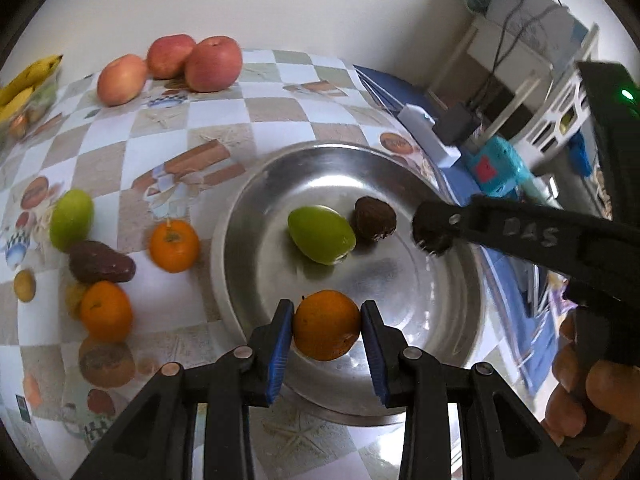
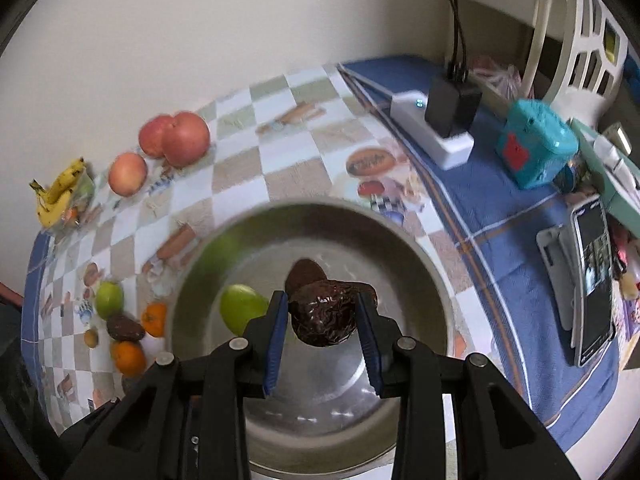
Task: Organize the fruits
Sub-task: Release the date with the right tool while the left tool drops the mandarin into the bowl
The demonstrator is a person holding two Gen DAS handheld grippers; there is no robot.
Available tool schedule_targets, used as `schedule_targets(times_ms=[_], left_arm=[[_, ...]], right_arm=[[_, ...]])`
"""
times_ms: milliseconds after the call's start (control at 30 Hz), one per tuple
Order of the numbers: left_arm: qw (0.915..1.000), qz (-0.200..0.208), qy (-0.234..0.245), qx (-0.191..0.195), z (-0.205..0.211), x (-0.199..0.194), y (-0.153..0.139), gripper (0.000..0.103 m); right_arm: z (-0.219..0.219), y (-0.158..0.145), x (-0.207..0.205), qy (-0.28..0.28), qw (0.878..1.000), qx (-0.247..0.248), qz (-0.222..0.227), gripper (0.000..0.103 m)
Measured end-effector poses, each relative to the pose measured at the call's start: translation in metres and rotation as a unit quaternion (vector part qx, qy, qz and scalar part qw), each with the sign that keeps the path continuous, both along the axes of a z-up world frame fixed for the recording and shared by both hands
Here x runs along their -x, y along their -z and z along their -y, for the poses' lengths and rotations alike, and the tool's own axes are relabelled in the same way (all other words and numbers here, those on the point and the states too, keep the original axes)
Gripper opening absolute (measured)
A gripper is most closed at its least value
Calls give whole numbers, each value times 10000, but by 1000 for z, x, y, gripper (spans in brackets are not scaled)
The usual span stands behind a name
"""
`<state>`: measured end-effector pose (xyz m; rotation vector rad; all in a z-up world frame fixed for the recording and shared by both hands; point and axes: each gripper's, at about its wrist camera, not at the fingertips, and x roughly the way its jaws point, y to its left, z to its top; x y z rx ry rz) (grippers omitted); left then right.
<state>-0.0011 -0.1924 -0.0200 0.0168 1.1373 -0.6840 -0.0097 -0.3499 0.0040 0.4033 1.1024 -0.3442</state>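
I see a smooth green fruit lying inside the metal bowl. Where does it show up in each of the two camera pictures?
Left wrist view: the green fruit lies near the picture's middle, in the steel bowl, just left of a dark brown fruit.
Right wrist view: the green fruit sits left of centre, partly behind the gripper's left finger.
Shared landmark: the three red apples by the wall.

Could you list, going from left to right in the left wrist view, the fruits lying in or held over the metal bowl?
Green fruit in the metal bowl → orange held in the left gripper → dark brown fruit → dark brown fruit held by the right gripper.
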Motion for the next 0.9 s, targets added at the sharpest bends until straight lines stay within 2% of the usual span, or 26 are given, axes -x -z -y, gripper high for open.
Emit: schedule_targets(times_ms=[200, 333, 600, 900], left_arm=[[9999, -1, -16, -122, 5, 0, 13, 36], [9998, -122, 5, -160, 5, 0, 22, 36], [9993, -3, 143, -347, 12, 4, 26, 36], [9994, -122, 117, -297, 13, 1, 26, 38]], right_arm=[[-5, 27, -3, -72, 9993, -130, -344, 37], [-9, 28, -5, -144, 9992, 6, -372, 37], [-13, 31, -9, -217, 9986, 113, -467, 39], [-13, 33, -10, -237, 9982, 148, -526, 41]])
